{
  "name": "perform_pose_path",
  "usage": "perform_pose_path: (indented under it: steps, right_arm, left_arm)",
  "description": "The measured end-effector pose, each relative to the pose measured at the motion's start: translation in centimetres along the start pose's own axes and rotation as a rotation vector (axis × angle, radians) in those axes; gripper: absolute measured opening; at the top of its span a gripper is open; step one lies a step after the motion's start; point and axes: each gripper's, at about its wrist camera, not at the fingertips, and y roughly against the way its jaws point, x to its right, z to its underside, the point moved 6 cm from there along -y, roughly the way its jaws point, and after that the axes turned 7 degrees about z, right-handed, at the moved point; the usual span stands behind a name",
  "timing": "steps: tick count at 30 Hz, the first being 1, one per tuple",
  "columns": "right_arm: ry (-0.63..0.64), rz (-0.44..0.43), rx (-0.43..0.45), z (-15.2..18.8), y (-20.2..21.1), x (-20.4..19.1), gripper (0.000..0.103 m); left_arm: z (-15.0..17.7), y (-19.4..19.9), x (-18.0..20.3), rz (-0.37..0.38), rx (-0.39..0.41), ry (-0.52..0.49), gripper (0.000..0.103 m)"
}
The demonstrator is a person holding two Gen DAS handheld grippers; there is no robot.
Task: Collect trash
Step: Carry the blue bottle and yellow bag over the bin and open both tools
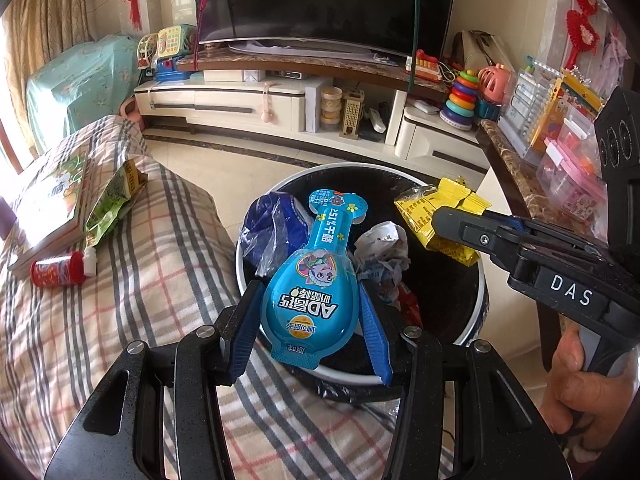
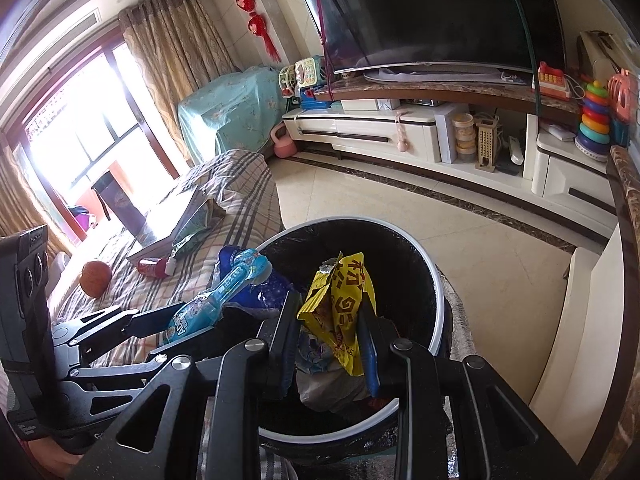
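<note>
Claws [image 1: 308, 304] [image 2: 328, 320] with two wrappers [image 1: 316, 272] [image 2: 344, 312] over one bin [image 1: 452, 300]

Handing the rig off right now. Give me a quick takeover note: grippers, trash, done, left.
Left gripper: shut on the blue cheese-stick pack, held over the bin.
Right gripper: shut on the yellow wrapper, also over the bin.
Done: bin already holds crumpled paper and a blue bag.
Left: release both, then likely the green packet and red bottle on the plaid cover.
</note>
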Motion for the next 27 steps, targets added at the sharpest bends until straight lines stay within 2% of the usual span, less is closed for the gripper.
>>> perform_pose_path:
  steps: [23,26,27]
  right_arm:
    - [-0.030,0.005,-0.036,-0.4,-1.3,1.1,0.031]
    - [-0.033,0.000,-0.042,-0.4,-1.4,1.2,0.035]
    - [-0.035,-0.003,-0.043,-0.4,-1.4,1.2,0.043]
  left_arm:
    - [-0.5,-1.3,-0.7,-0.009,-0.032,0.001,0.047]
    - [-0.6,-1.4,-0.6,-0.016,-0.034,-0.007,0.047]
    - [-0.5,-1.4,-0.5,-0.015,-0.036,-0.008,0.048]
